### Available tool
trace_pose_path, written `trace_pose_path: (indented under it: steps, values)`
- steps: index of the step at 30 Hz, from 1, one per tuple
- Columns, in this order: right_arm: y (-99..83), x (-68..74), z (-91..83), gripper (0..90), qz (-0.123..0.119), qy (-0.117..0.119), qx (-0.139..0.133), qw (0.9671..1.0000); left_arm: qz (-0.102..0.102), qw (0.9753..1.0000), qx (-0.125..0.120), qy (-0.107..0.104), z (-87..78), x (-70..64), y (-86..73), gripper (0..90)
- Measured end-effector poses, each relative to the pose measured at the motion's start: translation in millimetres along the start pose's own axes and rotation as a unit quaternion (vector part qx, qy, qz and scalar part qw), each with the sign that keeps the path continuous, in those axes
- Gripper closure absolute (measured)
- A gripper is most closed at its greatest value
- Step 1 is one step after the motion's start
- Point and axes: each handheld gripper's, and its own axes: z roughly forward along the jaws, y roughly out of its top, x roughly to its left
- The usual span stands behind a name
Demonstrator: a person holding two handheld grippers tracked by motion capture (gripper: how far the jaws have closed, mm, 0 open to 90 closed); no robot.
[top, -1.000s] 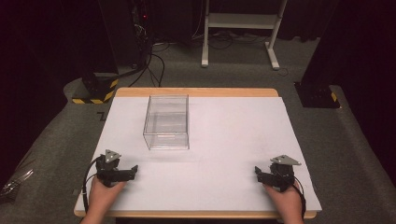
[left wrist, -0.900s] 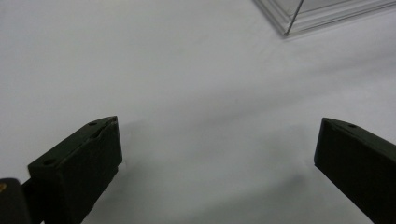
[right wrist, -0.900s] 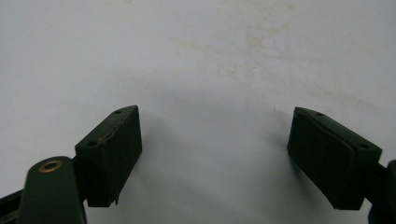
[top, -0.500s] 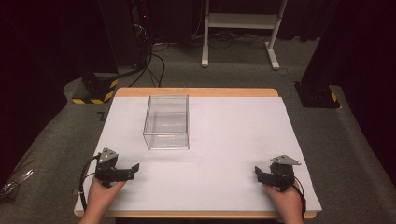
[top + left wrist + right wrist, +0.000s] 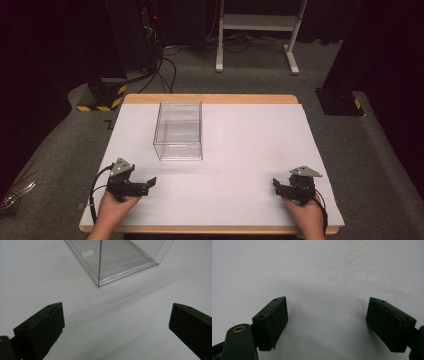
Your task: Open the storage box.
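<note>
A clear plastic box (image 5: 179,131) stands upright and empty on the white table sheet (image 5: 240,150), left of centre. The box's near corner (image 5: 100,277) rises ahead of my left gripper (image 5: 116,315), whose jaws stand wide apart with nothing between them. In the high view my left gripper (image 5: 149,184) rests near the front left of the sheet, pointing right, a short way in front of the box. My right gripper (image 5: 276,186) rests at the front right, pointing left. Its jaws are also wide apart over bare sheet, as the right gripper (image 5: 327,312) view shows.
The sheet lies on a wooden table (image 5: 210,98) whose edge shows at the back. Grey carpet surrounds it. Beyond stand a white frame (image 5: 257,30), dark equipment with cables (image 5: 160,55) and a yellow-black striped base (image 5: 102,97).
My left gripper has turned and shifted slightly to the right, toward the box. The right gripper has stayed put.
</note>
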Motion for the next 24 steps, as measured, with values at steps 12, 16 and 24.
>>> trace_pose_path:
  steps: [12, 16, 24]
  values:
    - [-0.1, 0.1, 0.0, 17.6, 0.0, 0.0, 0.0, 1.0, 0.015, 0.9986, -0.002, -0.05, 10.7, -18.5, 13.7, 4.6]
    - [-0.1, 0.0, 0.0, 17.7, 0.0, 0.0, 0.0, 1.0, 0.019, 0.9981, -0.02, -0.055, 12.7, -20.4, 15.4, 12.8]
    - [0.0, 0.0, 0.0, 17.7, 0.0, 0.0, 0.0, 1.0, 0.005, 0.997, -0.028, -0.072, 20.0, -15.3, 30.4, 20.8]
